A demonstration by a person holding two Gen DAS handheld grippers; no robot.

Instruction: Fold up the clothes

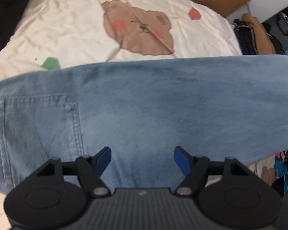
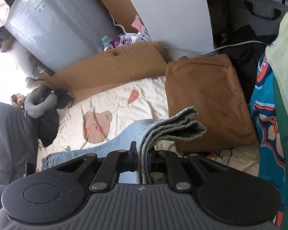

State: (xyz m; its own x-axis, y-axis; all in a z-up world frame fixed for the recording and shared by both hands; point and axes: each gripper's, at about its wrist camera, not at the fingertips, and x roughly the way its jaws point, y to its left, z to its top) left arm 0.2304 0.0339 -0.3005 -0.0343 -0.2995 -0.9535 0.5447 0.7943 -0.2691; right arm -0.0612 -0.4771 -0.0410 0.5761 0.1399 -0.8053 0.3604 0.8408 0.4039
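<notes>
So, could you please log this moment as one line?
left gripper: open above jeans | right gripper: shut on jeans' hem end | bedsheet

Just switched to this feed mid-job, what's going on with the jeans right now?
A person is folding blue jeans on a bed sheet with a bear print. The right gripper is shut on the leg ends and holds them off the bed. The left gripper is open above the jeans near the back pocket, gripping nothing.
</notes>
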